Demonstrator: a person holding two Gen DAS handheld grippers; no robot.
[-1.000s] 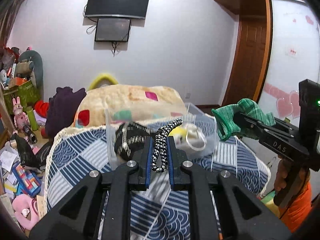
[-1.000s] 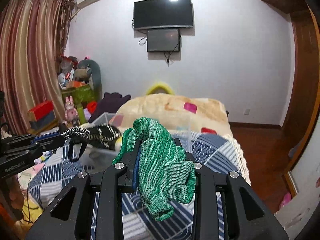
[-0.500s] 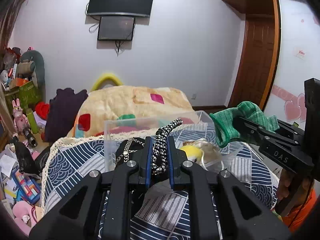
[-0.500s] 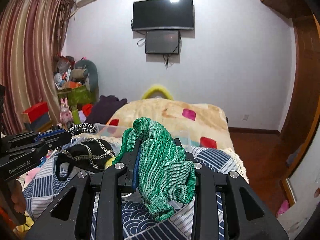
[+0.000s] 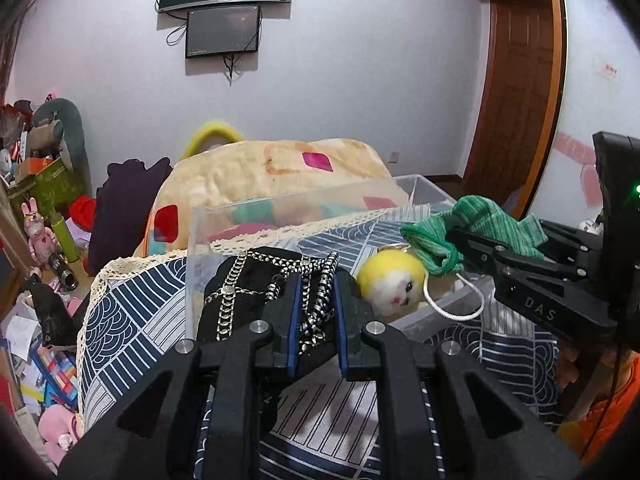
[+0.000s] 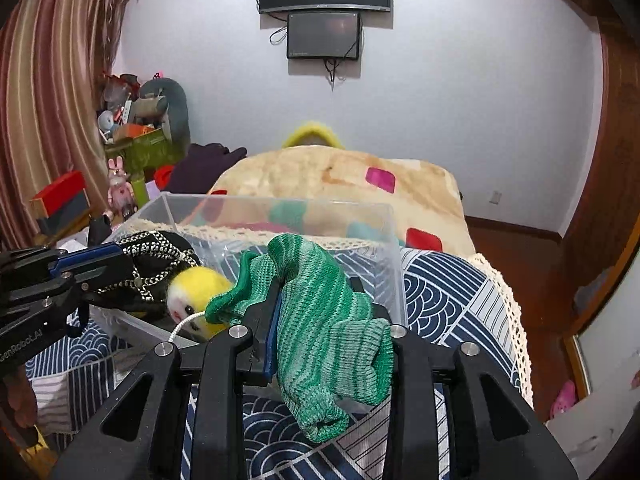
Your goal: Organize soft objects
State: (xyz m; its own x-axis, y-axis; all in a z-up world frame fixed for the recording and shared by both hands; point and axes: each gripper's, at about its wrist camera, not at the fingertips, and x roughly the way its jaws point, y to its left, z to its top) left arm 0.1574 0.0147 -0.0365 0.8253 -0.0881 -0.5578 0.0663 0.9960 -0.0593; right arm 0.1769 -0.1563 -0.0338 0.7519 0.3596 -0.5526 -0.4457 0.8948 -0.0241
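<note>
My left gripper (image 5: 316,312) is shut on the braided strap of a black pouch with metal chains (image 5: 244,300), which hangs over the left part of a clear plastic box (image 5: 280,208). My right gripper (image 6: 324,320) is shut on a green knitted sock (image 6: 320,312), held over the box's near edge; it also shows in the left wrist view (image 5: 452,236). A yellow-and-white plush toy (image 5: 390,286) with a white cord lies inside the box between both grippers. In the right wrist view the left gripper (image 6: 100,256) holds the pouch (image 6: 156,268) beside the toy (image 6: 196,292).
The box (image 6: 280,208) stands on a bed with a blue-and-white patterned cover (image 6: 448,292). A beige blanket with coloured patches (image 5: 272,172) lies behind it. Toys and clutter (image 5: 40,240) fill the floor at the left. A wooden door (image 5: 516,92) is at the right.
Both grippers have moved forward and down toward the box. The pouch now hangs over the box's left part and the sock is over its near edge.
</note>
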